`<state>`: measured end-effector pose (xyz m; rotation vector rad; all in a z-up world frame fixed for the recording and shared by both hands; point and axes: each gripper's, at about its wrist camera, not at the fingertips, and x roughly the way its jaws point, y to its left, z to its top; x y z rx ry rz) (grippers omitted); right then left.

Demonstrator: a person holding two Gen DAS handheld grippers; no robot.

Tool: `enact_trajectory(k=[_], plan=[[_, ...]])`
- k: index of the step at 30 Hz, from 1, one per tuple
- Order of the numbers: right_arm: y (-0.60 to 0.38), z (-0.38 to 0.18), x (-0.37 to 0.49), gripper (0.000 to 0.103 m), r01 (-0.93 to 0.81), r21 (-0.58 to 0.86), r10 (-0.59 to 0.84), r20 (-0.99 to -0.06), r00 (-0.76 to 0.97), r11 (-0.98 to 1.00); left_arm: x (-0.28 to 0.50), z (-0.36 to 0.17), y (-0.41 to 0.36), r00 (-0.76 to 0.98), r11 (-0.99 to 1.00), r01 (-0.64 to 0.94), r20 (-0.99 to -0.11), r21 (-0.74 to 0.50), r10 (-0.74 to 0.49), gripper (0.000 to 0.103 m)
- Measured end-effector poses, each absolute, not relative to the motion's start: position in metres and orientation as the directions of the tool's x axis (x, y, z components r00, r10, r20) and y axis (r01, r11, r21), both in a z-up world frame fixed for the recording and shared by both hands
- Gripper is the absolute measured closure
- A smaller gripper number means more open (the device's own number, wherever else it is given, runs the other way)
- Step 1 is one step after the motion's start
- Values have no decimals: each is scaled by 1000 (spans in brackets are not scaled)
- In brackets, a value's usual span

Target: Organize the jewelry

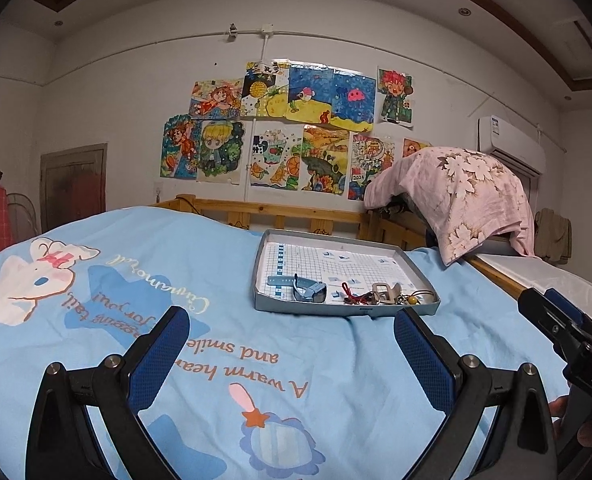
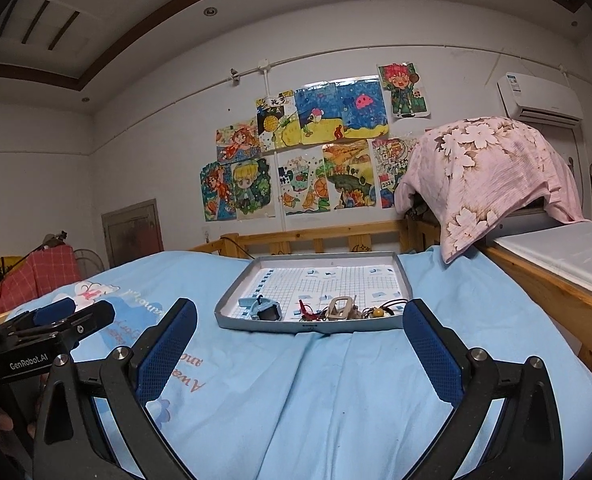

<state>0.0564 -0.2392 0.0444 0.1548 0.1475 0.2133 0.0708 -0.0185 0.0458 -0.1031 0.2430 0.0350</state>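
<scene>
While both grippers hover wide open and empty over the blue bedsheet [image 2: 336,392], left gripper [image 1: 291,344] and right gripper [image 2: 300,340] face the grey tray [image 2: 404,280] at 12 o'clock. Contents, bunched along its near edge, likely for easy reach: blue watch [image 2: 265,310], pale hair clip [image 2: 342,306], red cord [image 2: 308,310], beaded string [image 2: 380,312].

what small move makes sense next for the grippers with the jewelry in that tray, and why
Probably ease the right gripper forward toward the tray's near edge. Both grippers are open and empty, short of the tray, and the blue watch, red cord and beaded pieces lie bunched along that edge.
</scene>
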Motion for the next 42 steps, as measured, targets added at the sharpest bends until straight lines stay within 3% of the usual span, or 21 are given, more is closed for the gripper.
enact_trajectory(k=[42], plan=[[-229,36,63,2,-238,166,263,-148,953,957,72,42,-14,969,994,-49,-248,-102,22,0]])
